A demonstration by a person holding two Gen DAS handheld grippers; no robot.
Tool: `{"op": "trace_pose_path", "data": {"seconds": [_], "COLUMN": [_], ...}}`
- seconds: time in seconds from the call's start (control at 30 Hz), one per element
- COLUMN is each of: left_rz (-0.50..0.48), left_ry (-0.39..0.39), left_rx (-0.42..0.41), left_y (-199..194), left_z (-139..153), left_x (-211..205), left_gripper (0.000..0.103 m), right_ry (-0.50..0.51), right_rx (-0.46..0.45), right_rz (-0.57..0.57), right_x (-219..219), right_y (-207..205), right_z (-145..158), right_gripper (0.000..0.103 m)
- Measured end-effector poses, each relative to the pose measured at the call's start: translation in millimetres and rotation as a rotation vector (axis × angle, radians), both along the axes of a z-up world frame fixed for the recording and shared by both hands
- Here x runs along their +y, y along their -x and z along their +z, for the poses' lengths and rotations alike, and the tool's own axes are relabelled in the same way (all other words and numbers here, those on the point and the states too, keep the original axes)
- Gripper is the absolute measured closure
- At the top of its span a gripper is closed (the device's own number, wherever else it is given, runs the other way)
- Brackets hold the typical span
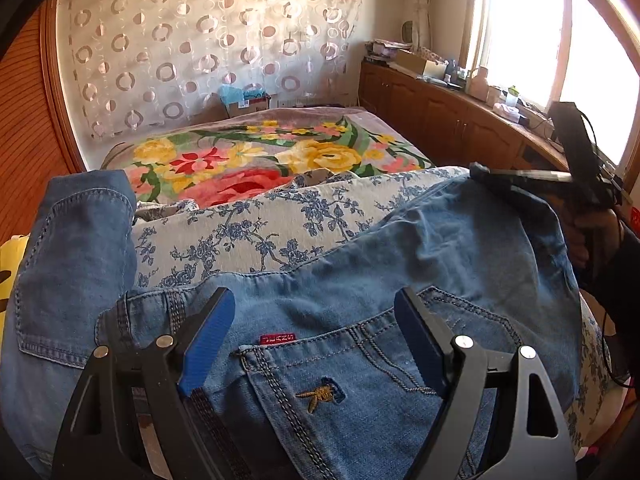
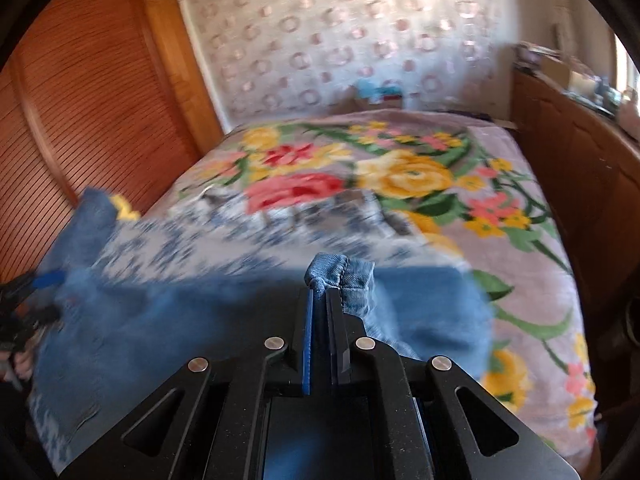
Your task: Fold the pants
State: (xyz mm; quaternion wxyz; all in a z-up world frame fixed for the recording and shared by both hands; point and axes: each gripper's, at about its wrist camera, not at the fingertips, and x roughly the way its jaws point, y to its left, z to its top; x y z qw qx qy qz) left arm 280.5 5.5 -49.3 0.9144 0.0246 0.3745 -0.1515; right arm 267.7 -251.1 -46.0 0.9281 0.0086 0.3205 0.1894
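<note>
Blue jeans [image 1: 360,272] lie across a white cloth with blue flowers [image 1: 260,232] on the bed. Their back pocket [image 1: 332,396] with a red label is just below my left gripper [image 1: 316,312], which is open above the waist area with nothing between its blue pads. One leg [image 1: 76,248] is folded up at the left. My right gripper [image 2: 320,292] is shut on a bunched fold of the jeans' hem [image 2: 340,276] and holds it above the bed; it also shows in the left wrist view [image 1: 480,172] at the jeans' far right end. The right view is motion-blurred.
The bed carries a flowered blanket [image 2: 400,176] beyond the cloth. A wooden cabinet [image 1: 440,112] with clutter runs along the right under a bright window. A slatted wooden door [image 2: 88,92] stands at the left. A cardboard box [image 1: 244,100] sits behind the bed.
</note>
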Motion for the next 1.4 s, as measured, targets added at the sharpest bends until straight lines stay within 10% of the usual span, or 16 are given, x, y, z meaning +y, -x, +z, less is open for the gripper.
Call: {"op": "trace_pose_path", "data": {"seconds": [0.4, 0.63, 0.9, 1.03, 1.4], "left_rz": [-0.009, -0.012, -0.007, -0.005, 0.050], "left_ry": [-0.004, -0.003, -0.006, -0.009, 0.010], "left_rx": [-0.001, -0.001, 0.006, 0.005, -0.031], "left_y": [4, 4, 7, 8, 18], "left_z": [-1, -2, -4, -3, 8], "left_x": [-2, -3, -2, 0, 24], "left_gripper": [0.020, 0.020, 0.020, 0.020, 0.020], "right_ry": [0.073, 0.036, 0.024, 0.039, 0.133], "right_rx": [-0.033, -0.088, 0.030, 0.020, -0.073], "right_rz": [0.015, -0.062, -0.014, -0.017, -0.364], "right_x": [7, -9, 18, 14, -56], "right_y": [29, 32, 4, -1, -27], "right_z": [8, 14, -10, -5, 29], "right_gripper": [0.087, 0.065, 0.065, 0.089, 0.090]}}
